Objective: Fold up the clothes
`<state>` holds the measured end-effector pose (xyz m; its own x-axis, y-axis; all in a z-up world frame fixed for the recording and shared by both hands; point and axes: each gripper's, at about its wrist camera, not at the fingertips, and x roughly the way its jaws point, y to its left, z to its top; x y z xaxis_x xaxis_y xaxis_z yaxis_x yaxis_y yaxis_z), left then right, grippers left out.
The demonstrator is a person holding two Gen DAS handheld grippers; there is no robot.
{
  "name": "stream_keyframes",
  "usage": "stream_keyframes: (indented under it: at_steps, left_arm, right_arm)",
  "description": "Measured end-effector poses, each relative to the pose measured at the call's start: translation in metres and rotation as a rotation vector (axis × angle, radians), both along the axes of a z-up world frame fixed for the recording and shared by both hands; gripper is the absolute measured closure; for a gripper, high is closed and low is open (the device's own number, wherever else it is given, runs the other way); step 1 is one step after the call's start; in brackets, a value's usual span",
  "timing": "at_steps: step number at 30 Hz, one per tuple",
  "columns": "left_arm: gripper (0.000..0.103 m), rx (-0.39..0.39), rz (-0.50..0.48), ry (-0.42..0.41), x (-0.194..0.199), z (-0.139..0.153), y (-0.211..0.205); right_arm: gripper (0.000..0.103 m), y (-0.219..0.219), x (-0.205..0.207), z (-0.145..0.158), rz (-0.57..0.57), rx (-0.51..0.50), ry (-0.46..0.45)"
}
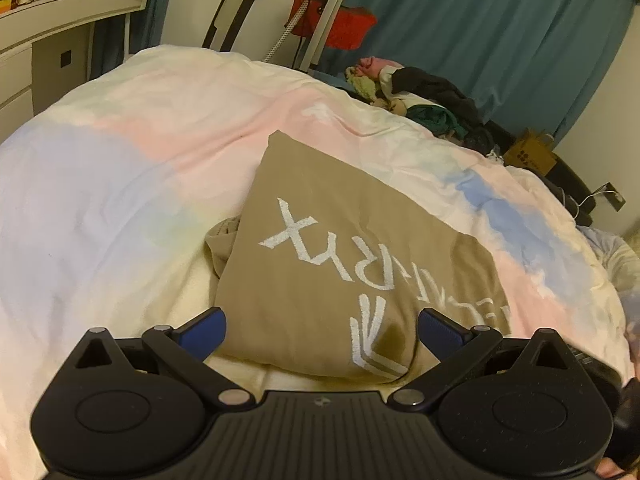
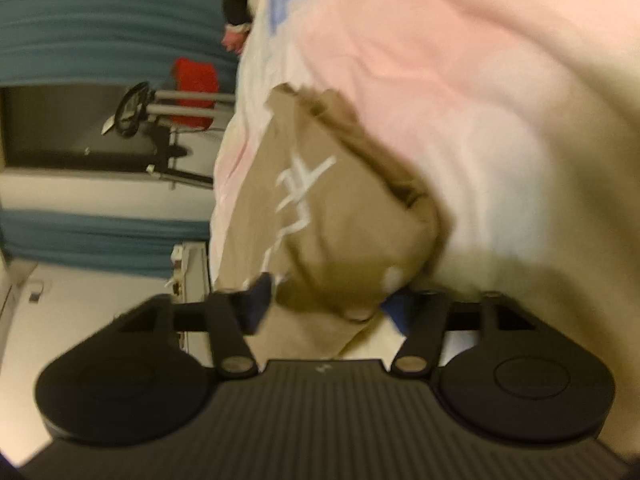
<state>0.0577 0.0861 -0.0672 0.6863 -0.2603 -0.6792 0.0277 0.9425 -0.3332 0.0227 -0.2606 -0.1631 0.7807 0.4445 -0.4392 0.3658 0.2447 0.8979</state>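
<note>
A tan garment point(image 1: 340, 248) with white lettering lies folded on the pastel duvet point(image 1: 120, 168), a bunched part sticking out at its left side. My left gripper point(image 1: 322, 328) is open, its blue pads point(image 1: 204, 330) spread wide over the near edge of the garment, holding nothing. In the blurred, rotated right wrist view the same tan garment point(image 2: 332, 220) fills the middle. My right gripper point(image 2: 328, 304) straddles its near bunched end with the blue pads point(image 2: 256, 300) on either side; the blur hides whether they pinch the cloth.
A heap of unfolded clothes point(image 1: 420, 96) lies at the far right of the bed. Behind it hang teal curtains point(image 1: 500, 32). A red object on a metal stand point(image 1: 332, 24) stands beyond the bed. White drawers and a shelf point(image 1: 48, 48) are at the left.
</note>
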Motion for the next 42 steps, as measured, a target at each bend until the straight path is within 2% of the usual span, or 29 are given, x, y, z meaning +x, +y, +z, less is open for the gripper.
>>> stream_keyframes:
  at_steps: [2,4,7,8,11,15,18,20,22,24,27,30,33,36,40,42]
  left_arm:
    - [0.000,-0.016,-0.013,-0.004,-0.002,0.003,-0.002]
    - [0.000,-0.078,-0.048,-0.013,-0.006,0.008,-0.001]
    - [0.000,-0.291,-0.135,0.011,-0.006,0.010,0.008]
    - [0.000,-0.390,-0.164,0.036,-0.004,0.006,0.012]
    - [0.000,-0.627,-0.230,0.166,0.009,-0.019,0.016]
    - [0.004,-0.709,-0.141,0.313,0.026,-0.063,0.019]
    - [0.010,-0.800,-0.026,0.347,0.034,-0.083,0.036]
    - [0.013,-0.830,0.036,0.303,0.032,-0.083,0.048]
    - [0.024,-0.840,0.079,0.270,0.031,-0.081,0.055]
    - [0.040,-0.831,0.101,0.252,0.029,-0.078,0.057]
    - [0.057,-0.775,0.093,0.228,0.029,-0.069,0.052]
    - [0.071,-0.779,0.063,0.203,0.029,-0.055,0.047]
    - [0.074,-0.778,0.018,0.216,0.036,-0.027,0.031]
    - [0.076,-0.775,-0.022,0.263,0.057,0.001,0.004]
    - [0.078,-0.750,-0.076,0.335,0.109,0.031,-0.052]
    - [0.078,-0.713,-0.129,0.339,0.147,0.048,-0.091]
  right_arm:
    - [0.066,-0.002,0.001,-0.001,-0.022,0.014,-0.007]
    - [0.074,0.000,0.001,0.005,-0.018,-0.004,-0.031]
    - [0.080,0.002,0.001,0.015,-0.013,-0.030,-0.066]
    - [0.081,0.002,0.001,0.017,-0.014,-0.032,-0.078]
    - [0.082,-0.002,0.000,0.021,-0.017,-0.026,-0.107]
    - [0.083,-0.005,-0.004,0.027,-0.019,-0.017,-0.144]
    - [0.084,-0.008,-0.005,0.032,-0.022,-0.021,-0.165]
    - [0.084,-0.010,-0.008,0.034,-0.028,-0.011,-0.176]
    - [0.084,-0.012,-0.010,0.037,-0.030,-0.003,-0.183]
    - [0.084,-0.013,-0.011,0.040,-0.030,0.001,-0.186]
    - [0.084,-0.014,-0.017,0.048,-0.027,-0.013,-0.185]
    - [0.084,-0.022,-0.025,0.063,-0.046,-0.005,-0.171]
    - [0.084,-0.035,-0.031,0.082,-0.082,0.009,-0.160]
    - [0.084,-0.055,-0.032,0.106,-0.123,0.004,-0.156]
    - [0.084,-0.098,-0.017,0.133,-0.168,-0.012,-0.144]
    - [0.084,-0.127,0.000,0.144,-0.199,-0.034,-0.143]
